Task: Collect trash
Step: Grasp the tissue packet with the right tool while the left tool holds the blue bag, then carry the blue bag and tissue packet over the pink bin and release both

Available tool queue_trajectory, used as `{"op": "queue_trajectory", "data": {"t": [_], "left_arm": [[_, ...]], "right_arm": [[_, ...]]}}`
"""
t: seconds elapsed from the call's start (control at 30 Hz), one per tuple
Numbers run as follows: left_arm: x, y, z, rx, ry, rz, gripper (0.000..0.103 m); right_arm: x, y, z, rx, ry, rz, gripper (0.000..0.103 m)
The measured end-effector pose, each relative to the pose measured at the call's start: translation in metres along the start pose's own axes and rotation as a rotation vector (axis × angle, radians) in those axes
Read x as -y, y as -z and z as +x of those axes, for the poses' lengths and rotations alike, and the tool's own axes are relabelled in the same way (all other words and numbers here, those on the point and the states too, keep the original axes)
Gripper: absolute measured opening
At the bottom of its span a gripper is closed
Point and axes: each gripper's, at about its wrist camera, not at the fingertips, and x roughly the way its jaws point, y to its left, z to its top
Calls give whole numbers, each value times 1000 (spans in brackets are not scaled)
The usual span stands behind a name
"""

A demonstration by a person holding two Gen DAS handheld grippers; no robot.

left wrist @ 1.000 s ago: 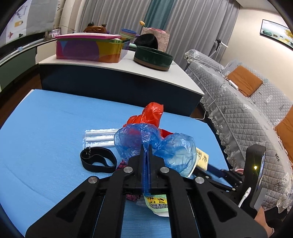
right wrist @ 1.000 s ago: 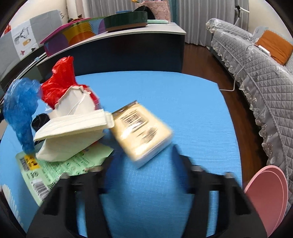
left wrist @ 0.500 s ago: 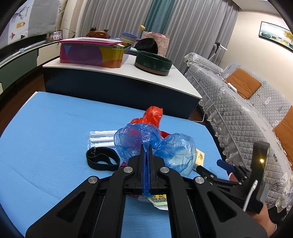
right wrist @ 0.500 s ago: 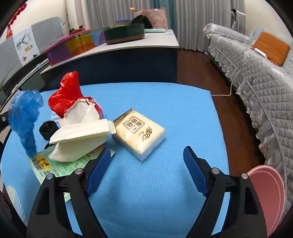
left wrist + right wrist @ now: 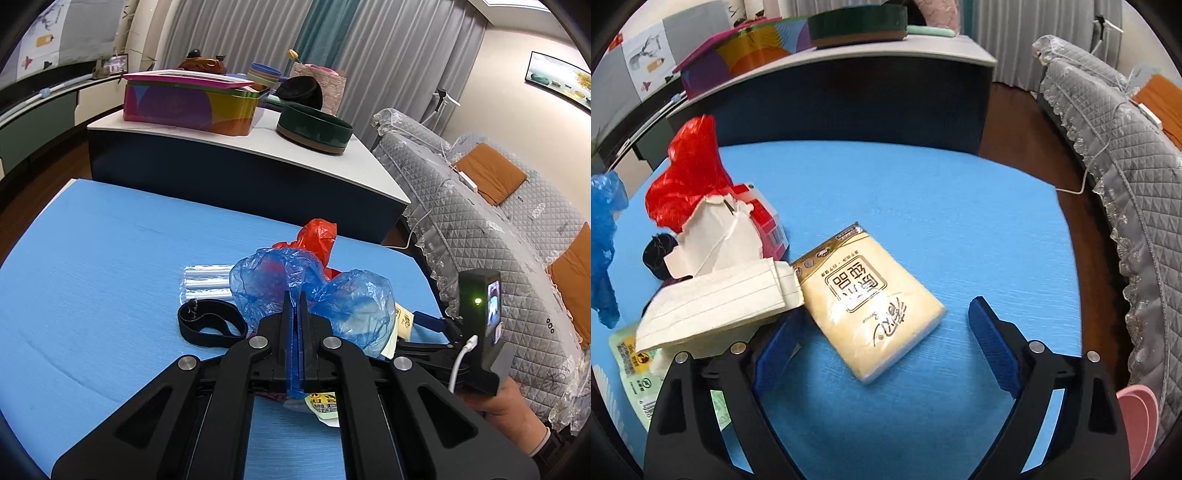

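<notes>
The tissue pack [image 5: 871,299] lies flat on the blue table [image 5: 942,206], just right of the trash pile, its left corner touching the folded mask [image 5: 713,306]. My right gripper [image 5: 882,332] is spread wide, one finger at each side of the pack's near end, nothing held. My left gripper [image 5: 294,314] is clenched on the blue bag [image 5: 310,291], held up over the pile (red bag [image 5: 319,238] behind it, black band [image 5: 210,325] to its left). My worry: the left finger [image 5: 775,350] sits under the mask's edge, so closing could pinch the mask too or skid the slick pack away.
</notes>
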Motion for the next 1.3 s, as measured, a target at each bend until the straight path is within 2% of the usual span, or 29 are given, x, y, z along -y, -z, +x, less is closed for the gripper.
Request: {"op": "queue_trajectory", "data": {"t": [0.07,0.17,0.5,0.73,1.1,1.3], "left_arm": [[2,0,0,0,2,5,1],[2,0,0,-1,3,6,1],[12,3,-4,13,-6,52,1],[21,6,-16,29,-4,88,1],[47,19,-43,63,18,163,1],[64,28,-56,73,32,200,1]], "right_arm": [[-1,1,-3,5,3,-1,69],[0,3,-9,10,-22,4,60],[6,12,-62,92,35,40,57],[2,14,-132,187,80,71,56],[-5,56,-226,280,130,92,57],[11,87,-241,331,151,174,57]]}}
